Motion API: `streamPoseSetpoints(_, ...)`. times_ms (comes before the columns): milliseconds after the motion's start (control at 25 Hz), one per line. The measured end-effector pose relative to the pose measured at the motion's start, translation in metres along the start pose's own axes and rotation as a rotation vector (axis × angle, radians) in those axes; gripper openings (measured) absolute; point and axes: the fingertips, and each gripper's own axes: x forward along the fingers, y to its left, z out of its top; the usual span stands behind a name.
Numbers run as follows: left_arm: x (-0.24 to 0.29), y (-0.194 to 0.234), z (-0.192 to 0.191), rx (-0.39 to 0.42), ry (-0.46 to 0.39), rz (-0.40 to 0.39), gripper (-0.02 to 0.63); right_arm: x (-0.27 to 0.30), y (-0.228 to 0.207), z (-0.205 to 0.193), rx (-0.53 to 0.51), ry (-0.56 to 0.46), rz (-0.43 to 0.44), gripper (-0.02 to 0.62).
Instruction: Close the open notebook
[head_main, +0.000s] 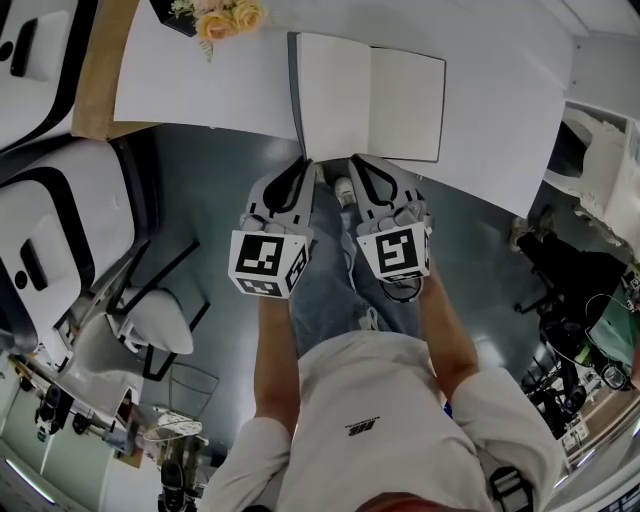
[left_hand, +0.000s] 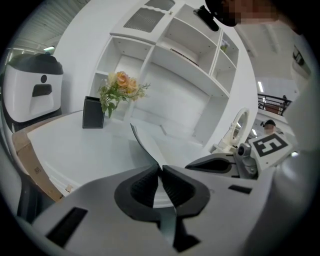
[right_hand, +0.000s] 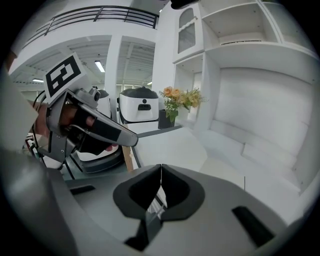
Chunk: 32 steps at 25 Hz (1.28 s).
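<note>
Head view: notebook (head_main: 370, 95) lies open on white table (head_main: 200, 90), near edge just by left gripper (head_main: 298, 172) & right gripper (head_main: 365, 172).
Left gripper view: jaws pinch the raised dark cover (left_hand: 145, 147). Best to arc it over the spine w/o tugging.
Right gripper view: jaws pressed together, nothing btwn them.

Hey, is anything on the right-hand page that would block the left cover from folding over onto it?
Nothing lies on the right page. The left gripper is shut on the left cover. Only the right gripper, at the near edge of the notebook by its spine, might sit in the cover's path.
</note>
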Motion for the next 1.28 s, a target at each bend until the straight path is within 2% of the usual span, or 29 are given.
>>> streamPoseSetpoints(480, 0.004, -0.051, 0.024, 0.099, -0.013, -0.074, 0.0, -0.031, -0.029, -0.005, 0.045, -0.018, -0.055, -0.005)
streamPoseSetpoints(1280, 0.035, -0.123, 0.035, 0.209, 0.009, -0.211, 0.0, -0.074, -0.073, -0.019, 0.111, -0.033, -0.161, -0.005)
